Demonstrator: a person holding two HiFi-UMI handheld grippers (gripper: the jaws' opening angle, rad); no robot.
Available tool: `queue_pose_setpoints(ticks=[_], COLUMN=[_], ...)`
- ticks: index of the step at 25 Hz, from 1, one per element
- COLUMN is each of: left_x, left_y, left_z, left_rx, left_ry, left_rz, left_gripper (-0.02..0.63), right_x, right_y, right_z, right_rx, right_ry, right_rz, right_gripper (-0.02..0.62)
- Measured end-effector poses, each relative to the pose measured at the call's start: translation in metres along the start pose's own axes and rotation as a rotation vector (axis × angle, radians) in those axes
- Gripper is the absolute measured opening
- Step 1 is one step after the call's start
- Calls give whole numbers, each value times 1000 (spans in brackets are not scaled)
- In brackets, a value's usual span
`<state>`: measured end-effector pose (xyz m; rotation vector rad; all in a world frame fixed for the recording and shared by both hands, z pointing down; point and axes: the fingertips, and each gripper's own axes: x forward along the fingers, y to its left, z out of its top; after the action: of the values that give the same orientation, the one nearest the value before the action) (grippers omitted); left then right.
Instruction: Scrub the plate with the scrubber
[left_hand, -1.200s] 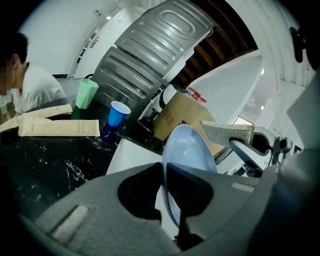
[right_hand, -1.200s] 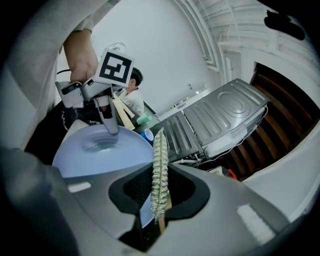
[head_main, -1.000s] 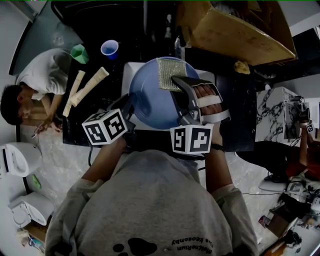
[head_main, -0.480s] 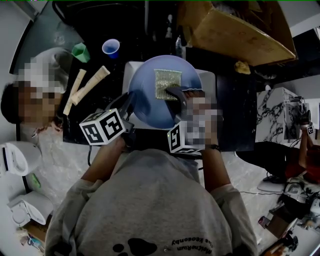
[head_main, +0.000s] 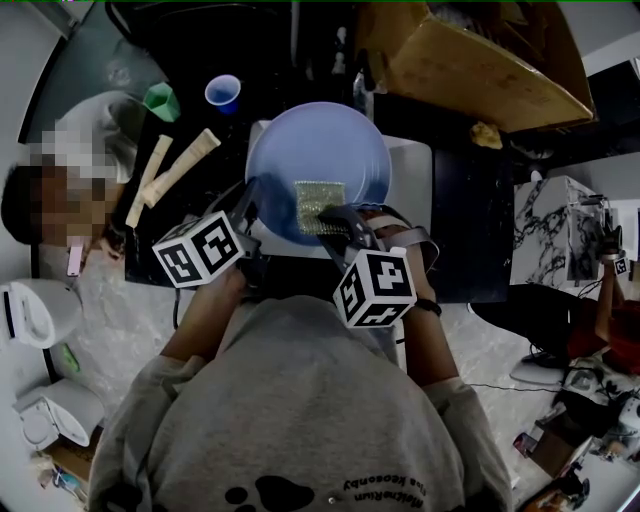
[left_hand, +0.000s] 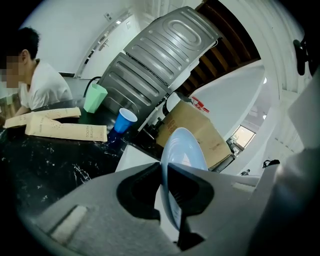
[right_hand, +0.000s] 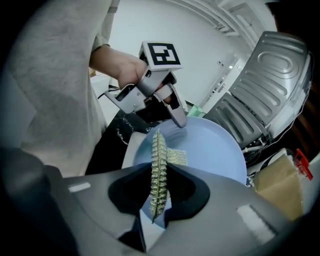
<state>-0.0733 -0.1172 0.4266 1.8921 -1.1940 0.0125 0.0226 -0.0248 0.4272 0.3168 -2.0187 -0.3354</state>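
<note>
Mid-scrub. Left gripper (left_hand: 164, 175) fingers clamped on plate (head_main: 330, 140) rim, right gripper (right_hand: 159, 176) fingers pinched scrubber (head_main: 320, 194) against plate's near side. Next probably needed firm strokes across plate.

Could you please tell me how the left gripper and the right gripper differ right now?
The left gripper clamps the rim of the plate; the right gripper clamps the scrubber. The left gripper sits at the plate's edge, while the right gripper reaches over its face with the scrubber laid on it. Both are shut on something thin.
</note>
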Motion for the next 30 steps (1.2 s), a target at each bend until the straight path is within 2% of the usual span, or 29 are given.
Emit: queue_pose_setpoints(ticks=[8,11,14,18,25,30], left_x=[-1,-1,0,3,4,2], left_y=[6,10,10,7,0,-4], left_z=[9,6,3,2,1,0], left_rx=[23,21,26,39,53,47], left_ry=[-21,-9,0,4,17,23], left_rz=[25,27,28,22,6,-2], left_gripper=[38,38,37,37,37,37], right_x=[-17,-20,-27,-52,-86,-90], right_y=[37,39,32,2,-71,-92], right_z=[11,14,15,19,11,2], right_rx=[37,47,40,28,-10,-87], right_ry=[-40,-48,-50,-71,-6,54], right_rz=[222,241,217,81,-312,-473], right_gripper=[64,64,64,64,64,66])
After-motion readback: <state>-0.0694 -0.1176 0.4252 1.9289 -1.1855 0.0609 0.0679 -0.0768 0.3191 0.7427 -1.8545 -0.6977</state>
